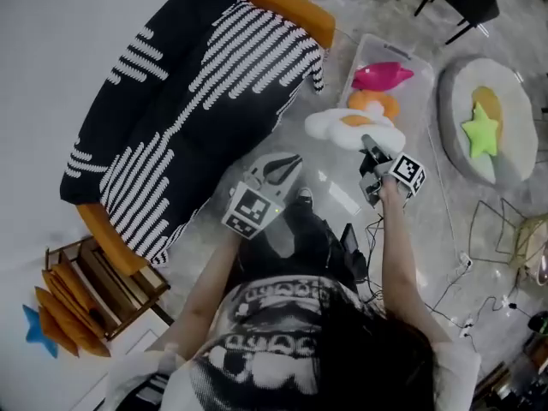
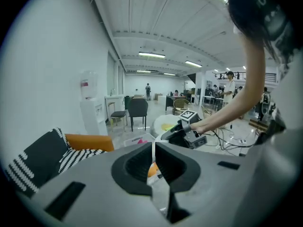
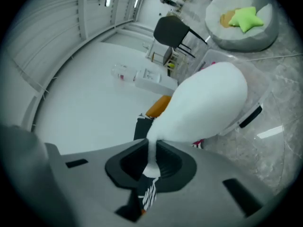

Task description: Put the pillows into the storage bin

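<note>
A white fried-egg pillow [image 1: 355, 127] with an orange yolk hangs at the near end of the clear storage bin [image 1: 409, 56]. My right gripper [image 1: 371, 148] is shut on its edge. In the right gripper view the white pillow [image 3: 203, 103] fills the middle, its edge pinched between the jaws of the right gripper [image 3: 151, 152]. A pink pillow [image 1: 381, 75] and an orange pillow [image 1: 377, 101] lie inside the bin. My left gripper [image 1: 289, 165] hovers to the left of the bin above the floor. In its own view the left gripper [image 2: 154, 150] is shut with nothing in it.
A sofa [image 1: 282, 7] under a black-and-white striped blanket [image 1: 197, 92] stands on the left. A round grey cushion [image 1: 514, 118] on the right carries a green star pillow [image 1: 481, 131] and a yellow one. Cables [image 1: 454, 272] lie on the floor. A wire chair [image 1: 501, 229] stands at the right.
</note>
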A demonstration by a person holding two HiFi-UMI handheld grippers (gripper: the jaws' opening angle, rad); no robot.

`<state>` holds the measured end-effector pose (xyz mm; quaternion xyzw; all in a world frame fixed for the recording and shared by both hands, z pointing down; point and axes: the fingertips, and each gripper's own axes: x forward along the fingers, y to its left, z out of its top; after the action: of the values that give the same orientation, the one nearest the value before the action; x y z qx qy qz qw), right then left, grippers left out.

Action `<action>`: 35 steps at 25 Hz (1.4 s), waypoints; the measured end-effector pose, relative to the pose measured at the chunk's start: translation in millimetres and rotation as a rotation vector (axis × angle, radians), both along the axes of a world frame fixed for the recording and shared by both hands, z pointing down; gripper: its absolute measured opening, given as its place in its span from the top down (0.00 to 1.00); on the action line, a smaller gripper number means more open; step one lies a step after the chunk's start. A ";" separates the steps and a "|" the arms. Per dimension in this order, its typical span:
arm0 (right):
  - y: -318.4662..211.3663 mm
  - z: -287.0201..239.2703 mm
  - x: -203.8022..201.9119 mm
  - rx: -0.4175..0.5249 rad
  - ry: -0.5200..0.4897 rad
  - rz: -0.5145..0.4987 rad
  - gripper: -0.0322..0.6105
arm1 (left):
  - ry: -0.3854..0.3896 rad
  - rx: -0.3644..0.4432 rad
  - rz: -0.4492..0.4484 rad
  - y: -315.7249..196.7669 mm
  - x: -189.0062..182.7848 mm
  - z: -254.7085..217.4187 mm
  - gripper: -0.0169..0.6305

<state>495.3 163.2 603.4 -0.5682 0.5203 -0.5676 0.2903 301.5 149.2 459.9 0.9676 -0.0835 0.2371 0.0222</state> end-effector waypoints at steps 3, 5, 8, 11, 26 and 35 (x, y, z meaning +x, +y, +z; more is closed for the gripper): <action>4.1 0.8 75.2 -0.005 0.103 0.111 0.88 | 0.004 0.011 0.021 5.8 28.1 -6.1 0.95; 7.3 8.4 111.0 -0.015 0.166 0.177 0.81 | -0.006 0.020 0.036 7.2 37.8 -5.0 0.95; 12.4 14.7 125.8 -0.016 0.196 0.151 0.61 | -0.031 0.019 0.041 11.5 43.7 2.4 0.95; 17.2 13.7 113.9 -0.020 0.254 0.072 0.61 | -0.062 0.006 0.032 16.1 39.1 11.7 0.95; -4.1 -39.3 -27.7 0.132 0.295 -0.192 0.73 | -0.063 0.027 -0.125 33.4 -8.0 2.1 0.95; 44.3 -61.9 -153.2 0.188 0.338 -0.510 0.78 | -0.002 0.042 -0.412 102.5 -99.9 -7.2 0.95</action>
<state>342.1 207.6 541.5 -0.4764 0.7370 -0.4689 0.0995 201.6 251.7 452.7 0.9301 -0.2845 0.2267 0.0501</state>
